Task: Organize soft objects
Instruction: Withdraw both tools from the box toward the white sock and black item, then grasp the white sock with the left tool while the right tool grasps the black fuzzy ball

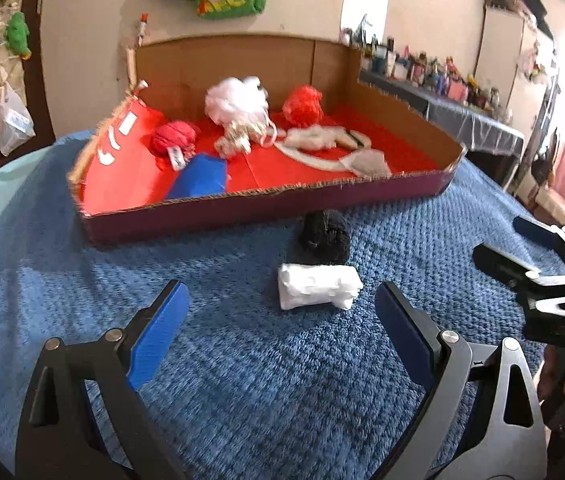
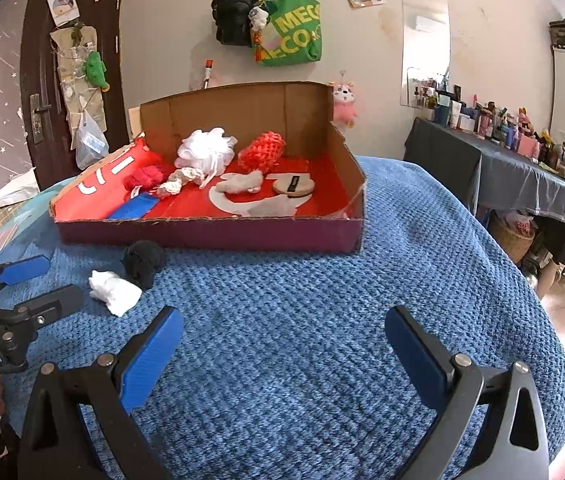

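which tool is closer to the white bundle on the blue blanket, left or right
Left. The left tool points straight at the white bundle, open, just short of it. The right tool sits well off to the bundle's right, over bare blanket.

Both claw-mounted, facing box (image 1: 266, 208) (shared)

You are in a home bedroom: a blue knitted bedspread (image 2: 322, 300), tote bags (image 2: 290, 36) hung up, a cluttered dresser (image 2: 522, 152).

Both grippers point forward and downward, side by side. The left gripper (image 1: 282, 316) stands wide open and empty; the right gripper (image 2: 284, 342) likewise gapes, holding nothing.
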The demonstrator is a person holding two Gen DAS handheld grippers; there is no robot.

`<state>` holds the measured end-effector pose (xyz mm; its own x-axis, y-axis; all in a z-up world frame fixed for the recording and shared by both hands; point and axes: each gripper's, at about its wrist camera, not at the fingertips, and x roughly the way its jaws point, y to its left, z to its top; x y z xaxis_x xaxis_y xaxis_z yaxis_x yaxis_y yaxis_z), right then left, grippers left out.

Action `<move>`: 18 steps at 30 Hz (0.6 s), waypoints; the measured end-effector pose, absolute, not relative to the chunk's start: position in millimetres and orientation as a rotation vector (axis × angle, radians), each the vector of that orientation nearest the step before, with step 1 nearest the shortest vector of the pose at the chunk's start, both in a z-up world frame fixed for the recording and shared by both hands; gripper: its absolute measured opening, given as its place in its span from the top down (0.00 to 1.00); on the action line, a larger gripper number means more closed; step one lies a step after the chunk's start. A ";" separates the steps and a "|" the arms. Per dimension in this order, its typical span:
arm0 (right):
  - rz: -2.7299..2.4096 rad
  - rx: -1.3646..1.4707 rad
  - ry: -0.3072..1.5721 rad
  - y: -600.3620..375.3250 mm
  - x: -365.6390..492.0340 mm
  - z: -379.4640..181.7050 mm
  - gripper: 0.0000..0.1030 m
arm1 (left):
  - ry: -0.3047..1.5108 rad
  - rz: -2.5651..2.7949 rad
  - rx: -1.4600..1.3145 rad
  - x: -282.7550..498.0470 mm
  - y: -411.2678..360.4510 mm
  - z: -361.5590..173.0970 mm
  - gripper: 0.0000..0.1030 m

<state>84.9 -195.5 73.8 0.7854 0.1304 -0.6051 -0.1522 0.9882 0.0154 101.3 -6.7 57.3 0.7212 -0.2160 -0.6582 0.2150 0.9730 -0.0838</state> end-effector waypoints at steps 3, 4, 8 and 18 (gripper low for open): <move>0.148 -0.024 0.653 -200.8 87.7 74.9 0.00 | 0.785 -0.258 0.013 116.7 -14.0 50.9 0.08; 0.147 -0.019 0.655 -202.9 89.0 75.2 0.00 | 0.799 -0.257 0.023 120.1 -15.9 49.4 0.08; 0.142 -0.012 0.664 -207.9 93.4 75.7 0.00 | 0.847 -0.237 0.103 134.9 -25.5 42.3 0.08; 0.188 0.004 0.693 -199.6 106.5 73.0 0.00 | 0.856 -0.128 0.128 134.5 19.3 38.4 0.08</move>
<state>106.5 -199.6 73.0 0.7529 0.1741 -0.6346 -0.1712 0.9830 0.0666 134.5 19.3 38.4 0.6485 -0.0610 -0.7587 0.1634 0.9847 0.0605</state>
